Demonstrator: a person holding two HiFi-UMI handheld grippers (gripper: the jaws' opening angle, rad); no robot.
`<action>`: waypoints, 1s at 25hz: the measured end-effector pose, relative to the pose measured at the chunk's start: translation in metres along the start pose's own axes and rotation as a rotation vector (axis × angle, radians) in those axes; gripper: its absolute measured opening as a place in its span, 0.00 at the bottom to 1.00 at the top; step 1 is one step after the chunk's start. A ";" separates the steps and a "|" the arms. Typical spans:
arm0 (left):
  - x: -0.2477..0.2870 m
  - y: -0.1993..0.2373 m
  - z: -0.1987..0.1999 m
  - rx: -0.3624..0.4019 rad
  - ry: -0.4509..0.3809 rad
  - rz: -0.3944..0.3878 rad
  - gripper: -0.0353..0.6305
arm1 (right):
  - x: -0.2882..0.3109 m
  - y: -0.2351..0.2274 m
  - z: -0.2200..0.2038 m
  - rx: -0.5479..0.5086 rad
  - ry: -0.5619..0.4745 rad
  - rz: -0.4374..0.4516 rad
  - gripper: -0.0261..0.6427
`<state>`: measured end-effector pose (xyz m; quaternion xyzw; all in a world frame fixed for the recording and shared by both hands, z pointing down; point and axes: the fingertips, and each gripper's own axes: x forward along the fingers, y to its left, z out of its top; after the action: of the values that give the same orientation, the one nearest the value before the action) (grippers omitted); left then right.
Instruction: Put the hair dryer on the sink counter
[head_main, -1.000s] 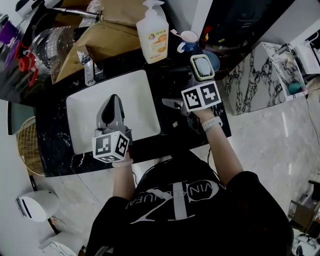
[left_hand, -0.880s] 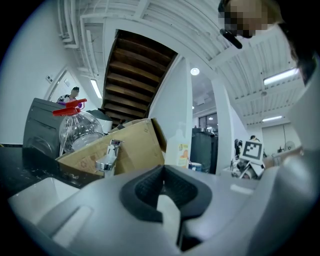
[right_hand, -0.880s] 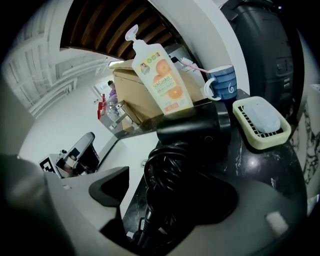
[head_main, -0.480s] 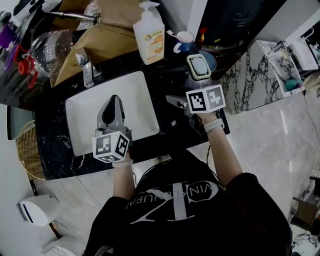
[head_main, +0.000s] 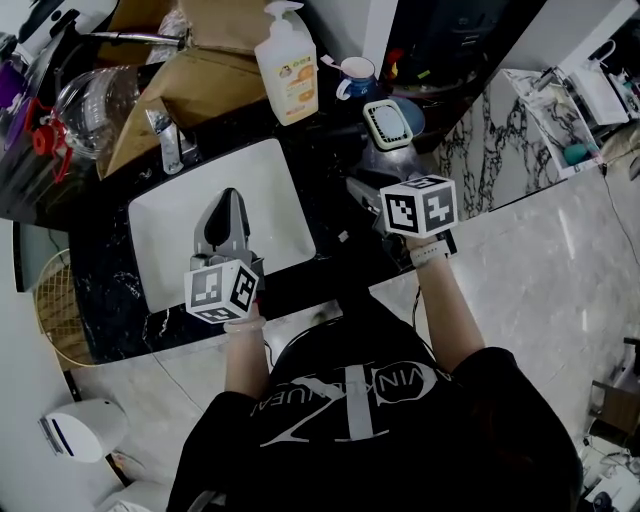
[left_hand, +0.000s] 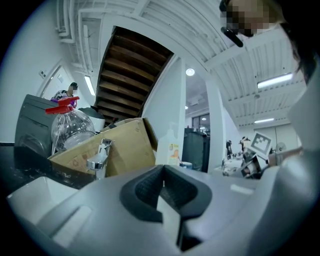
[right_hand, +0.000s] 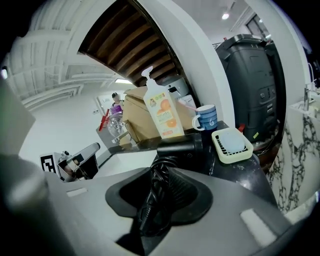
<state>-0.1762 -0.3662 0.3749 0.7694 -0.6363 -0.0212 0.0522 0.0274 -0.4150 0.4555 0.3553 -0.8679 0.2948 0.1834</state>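
1. The right gripper (right_hand: 157, 190) is at 3 o'clock from the white basin (head_main: 160, 215). Its jaws have just been closing, and they clamp the handle of the dryer (right_hand: 185, 144), with the black cord (right_hand: 152, 200) wound round it.
2. The dryer's black barrel lies crosswise just past the jaw tips, over the dark counter (head_main: 330, 262) beside the basin's right edge. Whether it rests on the counter or hangs clear of it, I cannot tell.
3. The left gripper (head_main: 228, 205) hangs over the basin and points to 12 o'clock, a little right of the faucet (head_main: 165, 140). Its jaws are pressed together with nothing between them.
4. A pale soap dish (right_hand: 231, 145) sits on the counter at 1 o'clock from the dryer. A blue-and-white mug (right_hand: 206, 118) stands behind it.
5. A soap bottle (right_hand: 162, 112) stands at 12 o'clock from the basin, with a cardboard box (head_main: 190, 90) at 11 o'clock, behind the faucet.
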 end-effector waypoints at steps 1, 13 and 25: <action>-0.001 -0.001 0.000 0.001 0.000 -0.004 0.05 | -0.002 0.001 0.001 -0.006 -0.012 -0.003 0.20; -0.013 -0.015 0.001 0.009 0.003 -0.050 0.05 | -0.039 0.007 0.013 -0.026 -0.206 -0.052 0.04; -0.031 -0.024 0.003 0.028 0.004 -0.071 0.05 | -0.074 0.024 0.015 -0.161 -0.335 -0.117 0.04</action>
<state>-0.1589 -0.3319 0.3679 0.7923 -0.6085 -0.0126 0.0416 0.0587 -0.3733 0.3959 0.4333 -0.8850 0.1498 0.0810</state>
